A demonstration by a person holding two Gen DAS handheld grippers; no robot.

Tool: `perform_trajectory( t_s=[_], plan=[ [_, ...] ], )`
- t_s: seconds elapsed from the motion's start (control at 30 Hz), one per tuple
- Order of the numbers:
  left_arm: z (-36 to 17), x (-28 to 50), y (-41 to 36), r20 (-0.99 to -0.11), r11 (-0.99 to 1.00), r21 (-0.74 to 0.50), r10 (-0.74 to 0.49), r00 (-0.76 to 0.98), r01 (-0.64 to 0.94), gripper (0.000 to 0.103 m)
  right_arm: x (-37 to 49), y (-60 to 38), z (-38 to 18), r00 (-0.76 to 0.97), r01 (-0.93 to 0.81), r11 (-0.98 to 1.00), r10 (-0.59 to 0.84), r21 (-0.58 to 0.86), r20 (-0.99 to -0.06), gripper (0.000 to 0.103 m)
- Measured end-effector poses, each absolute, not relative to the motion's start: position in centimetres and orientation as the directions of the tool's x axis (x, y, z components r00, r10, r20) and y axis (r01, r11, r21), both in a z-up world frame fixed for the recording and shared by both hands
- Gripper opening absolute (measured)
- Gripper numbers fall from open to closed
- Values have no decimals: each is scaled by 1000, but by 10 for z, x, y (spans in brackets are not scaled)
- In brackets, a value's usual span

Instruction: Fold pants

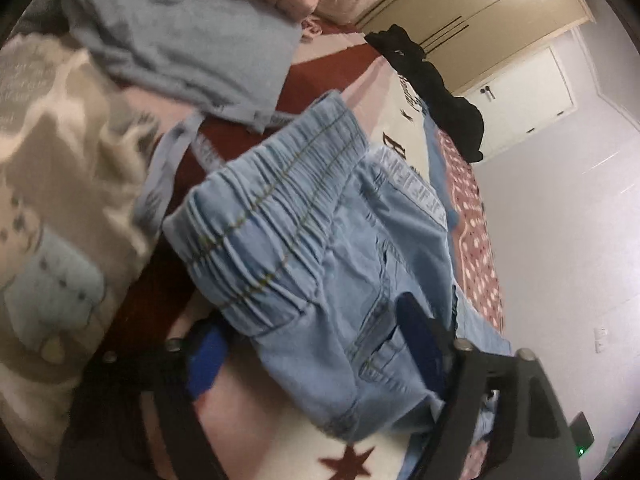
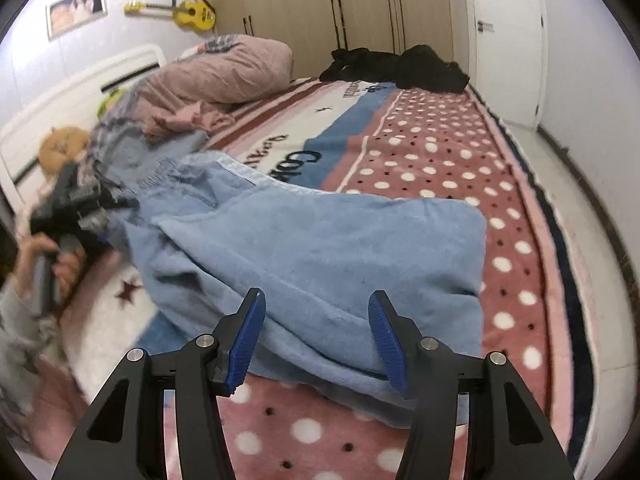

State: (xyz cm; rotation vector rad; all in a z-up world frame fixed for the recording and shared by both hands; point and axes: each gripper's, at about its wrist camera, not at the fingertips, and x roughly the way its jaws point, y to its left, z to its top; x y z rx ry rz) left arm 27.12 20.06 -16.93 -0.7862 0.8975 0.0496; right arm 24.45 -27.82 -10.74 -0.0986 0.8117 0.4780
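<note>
While the light-blue denim pants (image 2: 312, 248) are spread across the bed, this is how it all sits:

Pants: lying on the blanket (image 2: 440, 152), legs running toward the right wrist camera, elastic waistband (image 1: 272, 208) at the far end by the pillows.

Left gripper (image 1: 316, 344): blue pads sit on either side of the waist end with denim between them. Looks like it's got the fabric, though the left wrist view is pretty blurry. From the right wrist view you can see this gripper at the waistband with a hand (image 2: 44, 264) wrapped round its handle.

Right gripper (image 2: 316, 336): jaws spread wide, gripping nothing. It hovers at the near edge of the leg fabric, with a bunched fold of denim lying between the two blue pads (image 2: 248, 336). Can't tell if they actually touch the cloth.

Blanket: pink part with white dots, plus a white bit with stars and lettering.

Other stuff on the bed: pink pillow (image 2: 224, 72) near the headboard, another blue garment (image 1: 184, 36) beside the waistband, black clothes (image 2: 400, 64) heaped at the far corner.

Wall: yellow guitar (image 2: 192, 12) hanging up.
</note>
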Motion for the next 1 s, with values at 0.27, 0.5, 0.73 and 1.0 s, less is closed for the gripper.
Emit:
perform_trajectory(
  t_s=[0.27, 0.5, 0.73, 1.0],
  plan=[
    [-125, 261, 185, -678, 826, -482, -142, 721, -291, 18, 258, -300, -130, 592, -371, 927, 287, 61, -753, 49],
    [-78, 251, 155, -602, 892, -408, -102, 792, -196, 17, 244, -302, -152, 573, -390, 921, 245, 3, -782, 49],
    [-17, 258, 53, -502, 973, -219, -176, 847, 73, 17, 240, -311, -139, 569, -391, 918, 293, 61, -768, 49],
    [-59, 273, -101, -661, 904, -42, -345, 667, 426, 16, 227, -344, -118, 612, -344, 932, 314, 112, -726, 49]
  ],
)
